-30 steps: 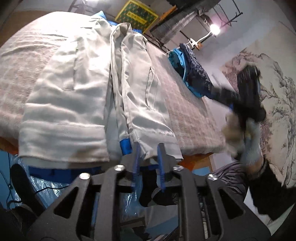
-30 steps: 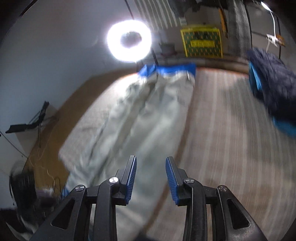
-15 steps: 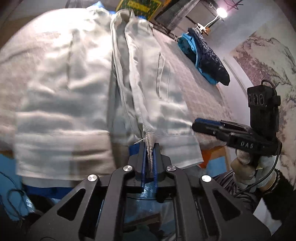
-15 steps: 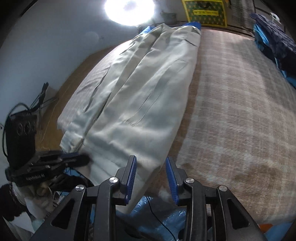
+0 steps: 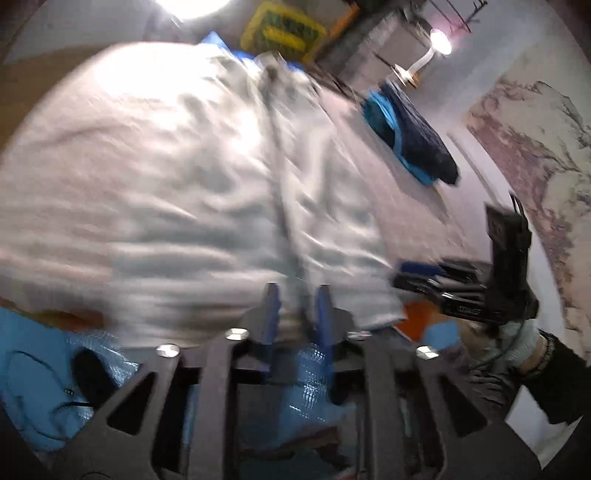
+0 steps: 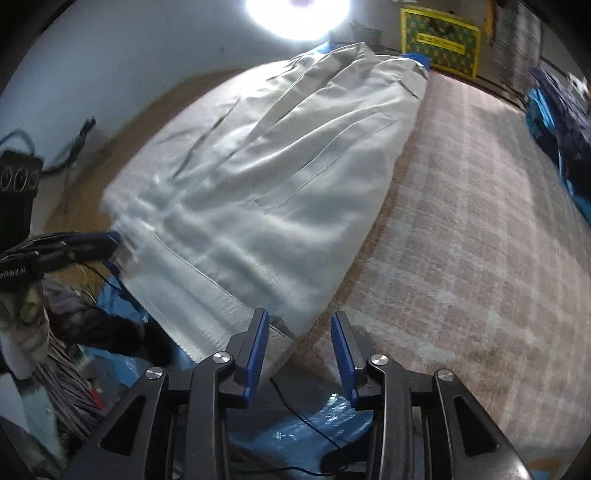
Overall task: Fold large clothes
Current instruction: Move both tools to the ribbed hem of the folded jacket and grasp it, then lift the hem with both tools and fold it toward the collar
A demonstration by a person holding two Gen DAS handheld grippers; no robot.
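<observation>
A pale grey jacket point(image 5: 184, 184) lies flat and front up on the plaid bed cover point(image 6: 461, 221), its hem hanging over the near edge. My left gripper point(image 5: 297, 306) is at the middle of the hem. Its jaws are opening, and a strip of hem fabric still shows between the blue pads without being pressed; this view is blurred. From the right wrist view the left gripper point(image 6: 110, 240) sits at the hem's left side. My right gripper point(image 6: 299, 343) hovers at the jacket's point(image 6: 277, 184) right hem corner, jaws opening slightly, the corner just beside its left finger point(image 6: 258, 343).
A dark blue garment pile point(image 6: 565, 129) lies at the bed's far right. Blue plastic sheeting point(image 6: 314, 417) and a black cable lie below the bed's near edge. A yellow box point(image 6: 439, 40) and a bright ring light point(image 6: 295, 11) stand beyond the bed. A gloved hand point(image 5: 517, 339) holds the right gripper.
Half a second ago the left gripper was shut on the middle of the hem; now its jaws stand apart and its view has shifted and blurred. The right gripper has dropped to the hem's right corner.
</observation>
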